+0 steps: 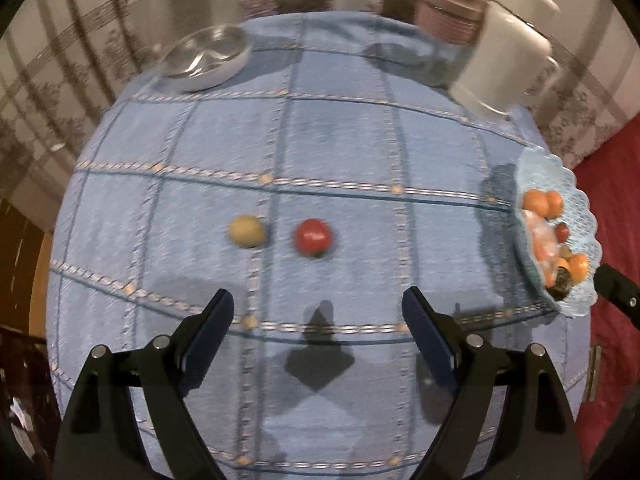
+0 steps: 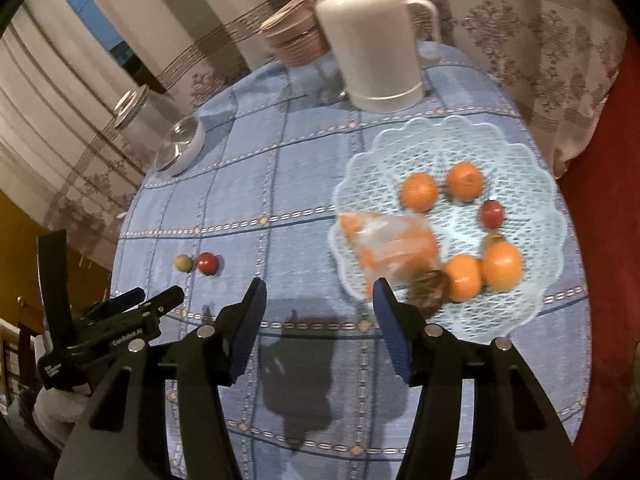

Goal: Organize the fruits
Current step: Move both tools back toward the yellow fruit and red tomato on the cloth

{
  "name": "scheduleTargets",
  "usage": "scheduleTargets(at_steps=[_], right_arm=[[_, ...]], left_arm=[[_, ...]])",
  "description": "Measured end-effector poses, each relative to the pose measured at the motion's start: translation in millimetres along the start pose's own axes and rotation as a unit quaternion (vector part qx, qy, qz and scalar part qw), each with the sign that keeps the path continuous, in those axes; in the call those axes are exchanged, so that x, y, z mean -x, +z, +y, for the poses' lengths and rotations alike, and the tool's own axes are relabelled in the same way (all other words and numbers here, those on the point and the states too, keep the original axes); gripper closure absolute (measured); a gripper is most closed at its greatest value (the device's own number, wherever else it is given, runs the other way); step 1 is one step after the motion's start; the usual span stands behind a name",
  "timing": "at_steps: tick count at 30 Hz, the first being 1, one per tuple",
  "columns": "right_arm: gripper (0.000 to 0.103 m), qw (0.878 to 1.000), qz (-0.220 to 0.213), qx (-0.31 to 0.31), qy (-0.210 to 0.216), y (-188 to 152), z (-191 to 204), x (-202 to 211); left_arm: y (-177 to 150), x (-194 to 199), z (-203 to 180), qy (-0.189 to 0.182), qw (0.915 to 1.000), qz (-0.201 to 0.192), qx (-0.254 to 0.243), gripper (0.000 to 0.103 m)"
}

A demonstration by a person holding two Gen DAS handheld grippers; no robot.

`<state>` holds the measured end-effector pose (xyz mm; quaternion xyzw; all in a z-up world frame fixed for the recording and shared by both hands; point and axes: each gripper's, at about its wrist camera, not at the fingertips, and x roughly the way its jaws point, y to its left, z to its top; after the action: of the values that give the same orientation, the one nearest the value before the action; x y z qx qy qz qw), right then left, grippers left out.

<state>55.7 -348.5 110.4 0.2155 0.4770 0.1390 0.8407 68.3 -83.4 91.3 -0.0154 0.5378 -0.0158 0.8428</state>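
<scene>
A red fruit (image 1: pixel 313 237) and a yellow-green fruit (image 1: pixel 246 231) lie side by side on the blue checked tablecloth (image 1: pixel 340 140). My left gripper (image 1: pixel 318 312) is open and empty, just short of the red fruit. A pale blue lace-pattern bowl (image 2: pixel 400 140) holds several orange fruits (image 2: pixel 419 191), a small red fruit (image 2: pixel 492 214), a plastic bag of orange pieces (image 2: pixel 394 244) and a dark brown item (image 2: pixel 430 290). My right gripper (image 2: pixel 320 300) is open and empty, near the bowl's left rim. The two loose fruits also show in the right wrist view (image 2: pixel 207 263), with the left gripper (image 2: pixel 132 308) close by.
A white jug (image 2: pixel 372 44) stands at the back of the table beside a stack of pink plates (image 2: pixel 294 38). A white bowl with a glass lid (image 1: pixel 208 58) sits at the back left. Curtains hang behind; a red surface (image 1: pixel 612 200) lies to the right.
</scene>
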Motion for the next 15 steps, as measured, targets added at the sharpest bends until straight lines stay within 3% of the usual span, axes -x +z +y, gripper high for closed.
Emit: scheduleTargets(at_steps=[7, 15], right_arm=[[0.046, 1.0, 0.011, 0.01, 0.008, -2, 34, -19], [0.046, 1.0, 0.025, 0.007, 0.008, -9, 55, -35]], left_arm=[[3, -3, 44, 0.015, 0.9997, 0.002, 0.02, 0.017], [17, -19, 62, 0.009, 0.9999, 0.003, 0.011, 0.018]])
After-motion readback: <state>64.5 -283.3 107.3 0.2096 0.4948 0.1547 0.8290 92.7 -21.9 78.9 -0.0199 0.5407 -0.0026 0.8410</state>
